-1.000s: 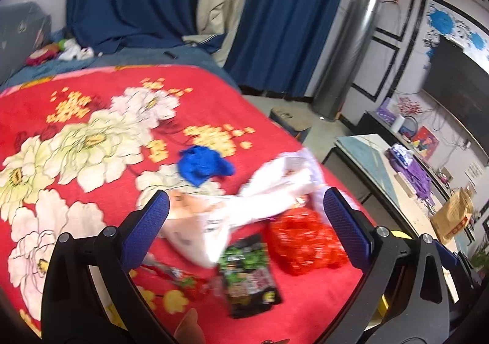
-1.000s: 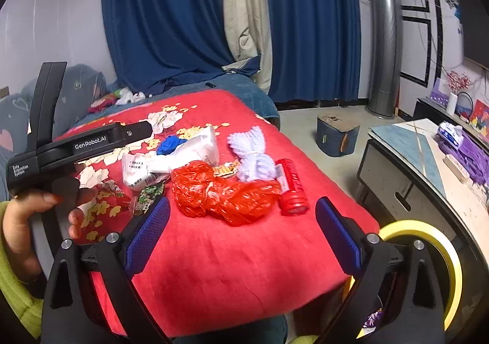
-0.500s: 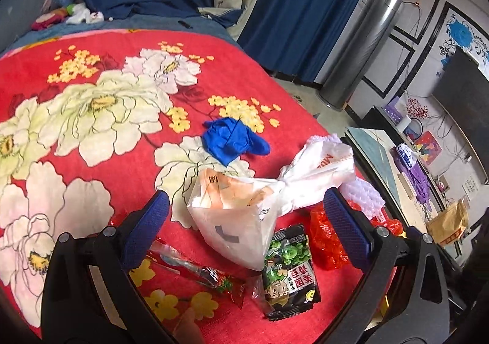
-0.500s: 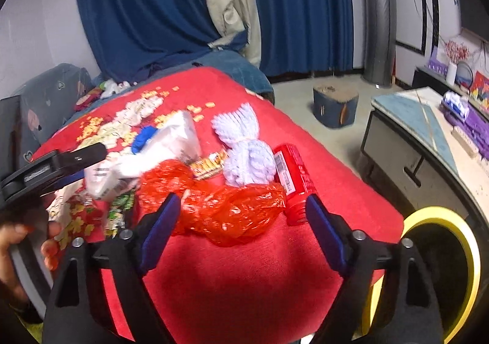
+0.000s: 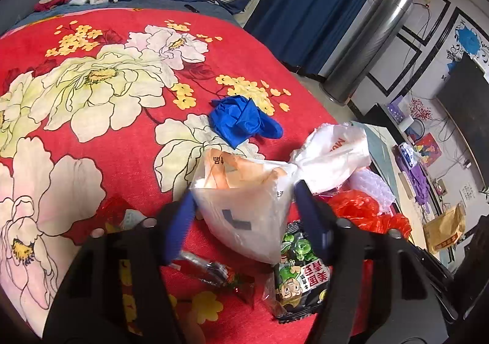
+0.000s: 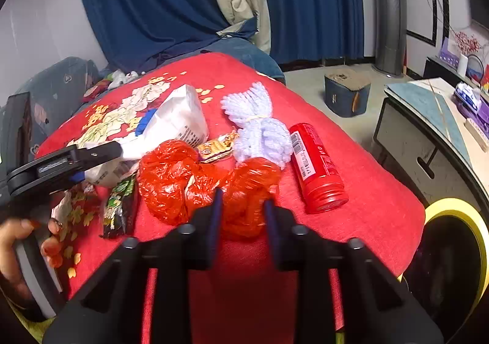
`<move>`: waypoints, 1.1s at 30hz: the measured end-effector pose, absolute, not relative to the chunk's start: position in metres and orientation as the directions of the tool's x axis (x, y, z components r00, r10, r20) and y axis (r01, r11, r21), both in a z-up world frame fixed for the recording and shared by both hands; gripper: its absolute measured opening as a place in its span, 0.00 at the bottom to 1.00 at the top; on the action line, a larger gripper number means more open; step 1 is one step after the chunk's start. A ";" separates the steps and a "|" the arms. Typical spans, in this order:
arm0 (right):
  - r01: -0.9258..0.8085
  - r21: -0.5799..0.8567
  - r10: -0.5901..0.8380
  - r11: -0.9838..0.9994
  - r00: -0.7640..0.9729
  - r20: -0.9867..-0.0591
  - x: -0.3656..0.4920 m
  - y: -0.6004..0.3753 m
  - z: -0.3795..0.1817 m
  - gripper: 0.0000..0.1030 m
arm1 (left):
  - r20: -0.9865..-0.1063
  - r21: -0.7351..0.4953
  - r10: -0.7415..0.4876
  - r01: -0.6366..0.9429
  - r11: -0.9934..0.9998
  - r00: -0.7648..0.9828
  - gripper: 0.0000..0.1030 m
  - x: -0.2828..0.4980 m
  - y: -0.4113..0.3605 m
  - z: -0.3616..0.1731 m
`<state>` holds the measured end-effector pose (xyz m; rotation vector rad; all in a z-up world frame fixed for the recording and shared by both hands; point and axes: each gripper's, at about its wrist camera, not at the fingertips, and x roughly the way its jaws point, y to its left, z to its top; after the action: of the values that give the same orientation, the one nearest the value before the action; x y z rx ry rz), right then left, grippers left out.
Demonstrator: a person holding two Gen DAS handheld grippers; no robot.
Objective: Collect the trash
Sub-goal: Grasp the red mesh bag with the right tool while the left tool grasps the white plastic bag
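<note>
Landmark: the red plastic bag [image 6: 195, 179], crumpled near the foot edge of the bed [image 6: 376, 212] on a red floral blanket.

Tongs:
- Right tongs [image 6: 241, 215]: narrowed around the near lobe of the red plastic bag, blue pads at either side of it; whether they already pinch it I cannot tell.
- Left tongs [image 5: 244, 218]: partly closed about the lower bulge of the white plastic bag [image 5: 244, 206], pads close to its sides; contact not certain.

Trash, placed from the red plastic bag:
- White plastic bag: just left, knotted at the middle, contents hidden by the film.
- Green snack packet [image 5: 301, 279]: at its near-left, flat on the blanket.
- Clear red-ended wrapper [image 5: 214, 275]: further left, beyond the packet.
- Small printed wrapper [image 6: 215, 146]: touching its far side.
- Lilac fuzzy bundle [image 6: 259, 130]: just beyond it.
- Red cylindrical can [image 6: 316, 166]: to its right, lying down.
- Blue crumpled glove [image 5: 244, 120]: well beyond, past the white bag.

Containers: yellow-rimmed bin [image 6: 458, 252] on the floor, right of the bed; interior dark, contents not legible.

Progress, judged: early. Every listed item lies on the bed; all collecting remains.
</note>
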<state>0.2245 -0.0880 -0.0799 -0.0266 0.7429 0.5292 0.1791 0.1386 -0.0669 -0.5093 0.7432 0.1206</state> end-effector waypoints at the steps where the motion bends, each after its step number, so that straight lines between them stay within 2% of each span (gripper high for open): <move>1: -0.471 0.158 0.451 0.868 0.613 -0.649 0.223 -0.088 -0.079 0.17 | -0.674 -0.400 -0.073 -0.280 0.873 0.735 0.50 0.178 0.138 -0.067; 8: -0.483 0.168 0.470 0.859 0.616 -0.632 0.212 -0.093 -0.074 0.11 | -0.666 -0.390 -0.071 -0.265 0.882 0.742 0.25 0.177 0.136 -0.063; 20: -0.494 0.200 0.510 0.846 0.641 -0.573 0.191 -0.108 -0.056 0.08 | -0.597 -0.397 -0.058 -0.232 0.888 0.800 0.22 0.167 0.140 -0.034; 33: -0.500 0.198 0.527 0.843 0.691 -0.494 0.171 -0.128 -0.021 0.08 | -0.523 -0.350 -0.061 -0.149 0.925 0.850 0.22 0.156 0.115 0.002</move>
<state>0.1708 -0.1282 -0.0214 0.0492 0.5676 0.5742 0.1564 0.1150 0.0016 -0.3925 0.5565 0.0475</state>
